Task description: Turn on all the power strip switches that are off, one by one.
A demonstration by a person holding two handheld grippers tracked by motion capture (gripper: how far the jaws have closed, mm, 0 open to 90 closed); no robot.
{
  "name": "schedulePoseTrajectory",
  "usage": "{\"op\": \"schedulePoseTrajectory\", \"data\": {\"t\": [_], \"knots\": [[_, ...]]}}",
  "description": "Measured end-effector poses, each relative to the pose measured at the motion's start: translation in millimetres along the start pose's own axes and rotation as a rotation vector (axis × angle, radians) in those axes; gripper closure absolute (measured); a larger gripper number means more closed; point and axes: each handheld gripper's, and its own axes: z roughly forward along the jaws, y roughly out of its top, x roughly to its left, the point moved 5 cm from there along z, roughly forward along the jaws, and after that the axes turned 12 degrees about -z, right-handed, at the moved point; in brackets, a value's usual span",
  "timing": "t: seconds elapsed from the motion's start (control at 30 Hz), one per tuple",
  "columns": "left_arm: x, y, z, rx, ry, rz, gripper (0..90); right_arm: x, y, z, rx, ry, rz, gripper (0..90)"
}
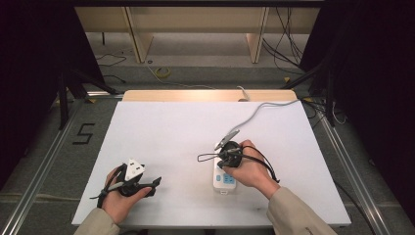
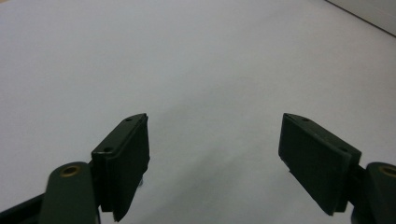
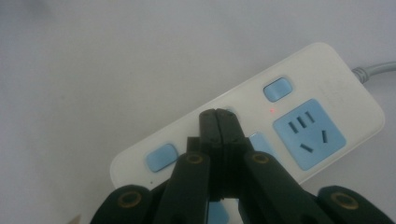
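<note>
Right tool (image 3: 218, 116), clenched, presses the power strip (image 3: 322, 84) (red light on); left tool (image 2: 215, 140) released.

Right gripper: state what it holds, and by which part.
Nothing is held. The right gripper is shut with empty fingers, its tips over a blue switch of the white power strip; whether they touch it cannot be told.

White, pale blue and black on a white tabletop

The power strip (image 3: 243, 135) is white with pale blue rocker switches and a pale blue socket face with dark slots; a small red light glows just beyond the black jaws of the right gripper (image 3: 218, 116), whose pivots show brass-coloured rings. Its cord (image 1: 254, 113) is grey. The left gripper (image 2: 215, 154) has black jaws over the plain white tabletop (image 2: 196, 60). Sleeves (image 1: 293, 213) are beige.
</note>
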Motion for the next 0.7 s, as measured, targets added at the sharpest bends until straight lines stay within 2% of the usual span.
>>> {"op": "schedulePoseTrajectory", "data": {"t": [0.4, 0.7], "knots": [[0.0, 0.0, 0.0, 0.001, 0.001, 0.000, 24.6, 23.5, -3.0, 3.5, 0.011, 0.045, -0.044, 90.0], [-0.3, 0.0, 0.1, 0.000, 0.000, -0.001, 24.6, 23.9, -2.6, 3.6, 0.016, 0.047, -0.043, 90.0]]}}
